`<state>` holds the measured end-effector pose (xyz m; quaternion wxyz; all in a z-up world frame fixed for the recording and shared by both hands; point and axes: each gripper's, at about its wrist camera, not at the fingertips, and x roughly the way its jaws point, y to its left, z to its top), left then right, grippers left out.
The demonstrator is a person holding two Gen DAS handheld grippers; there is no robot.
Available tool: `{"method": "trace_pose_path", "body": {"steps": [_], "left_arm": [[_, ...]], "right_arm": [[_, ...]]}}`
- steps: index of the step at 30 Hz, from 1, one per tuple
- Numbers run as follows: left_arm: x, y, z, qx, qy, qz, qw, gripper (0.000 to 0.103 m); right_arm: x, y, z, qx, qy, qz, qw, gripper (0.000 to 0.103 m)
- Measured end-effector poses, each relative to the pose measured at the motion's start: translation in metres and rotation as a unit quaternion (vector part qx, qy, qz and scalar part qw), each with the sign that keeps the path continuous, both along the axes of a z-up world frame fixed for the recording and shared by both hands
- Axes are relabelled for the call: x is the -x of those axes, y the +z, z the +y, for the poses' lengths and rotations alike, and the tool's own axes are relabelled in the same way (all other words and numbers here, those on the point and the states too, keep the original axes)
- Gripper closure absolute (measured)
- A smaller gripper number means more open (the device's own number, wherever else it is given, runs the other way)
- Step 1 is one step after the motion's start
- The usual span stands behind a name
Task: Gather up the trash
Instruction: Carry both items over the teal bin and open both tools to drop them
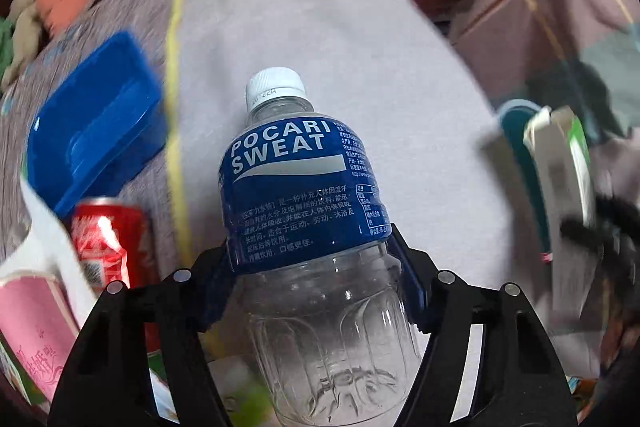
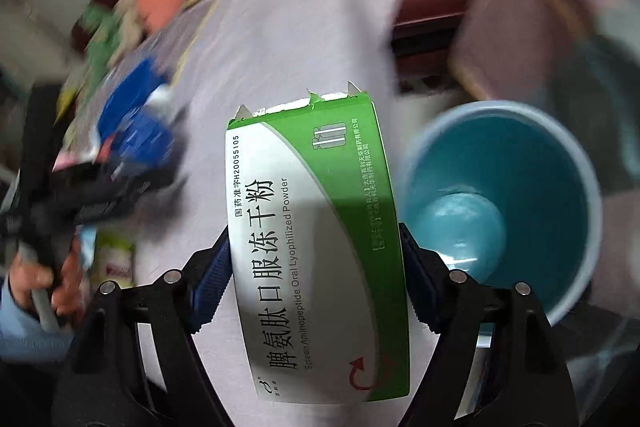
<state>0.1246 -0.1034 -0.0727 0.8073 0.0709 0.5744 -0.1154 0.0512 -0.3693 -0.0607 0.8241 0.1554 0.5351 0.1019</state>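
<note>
While left claw (image 1: 316, 263) grips bottle (image 1: 304, 187), right claw (image 2: 316, 267) clamps box (image 2: 316, 247) — seemingly beside bin (image 2: 520, 155).

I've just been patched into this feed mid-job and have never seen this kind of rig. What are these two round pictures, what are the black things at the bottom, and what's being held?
There is no robot arm: a person carries a hand-held two-finger gripper in each hand, and each has a fisheye camera looking along its fingers. The black shapes are those fingers.

The left wrist view shows the left gripper closed around a clear plastic Pocari Sweat bottle with a blue label. On the pale cloth-covered surface lie a blue plastic tray and a red drink can.

The right wrist view shows the right gripper holding a torn green-and-white medicine box, with a teal round bin just beside it.
</note>
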Motion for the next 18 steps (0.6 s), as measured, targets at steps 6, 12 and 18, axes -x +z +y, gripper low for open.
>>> {"method": "trace_pose_path", "body": {"steps": [6,12,18], "left_arm": [[0.002,0.013,-0.047,0.049,-0.061,-0.017,0.9968,0.033],[-0.011,-0.001,-0.093,0.074,-0.106,-0.010,0.9915,0.033],[-0.020,-0.004,-0.141,0.091,-0.141,-0.004,0.9858,0.033]], "right_arm": [[-0.004,-0.039,-0.065,0.007,-0.079,0.050,0.996,0.030],[-0.012,-0.082,-0.086,-0.001,-0.109,0.084,0.990,0.029],[-0.013,-0.100,-0.096,-0.029,-0.119,0.101,0.987,0.028]]}}
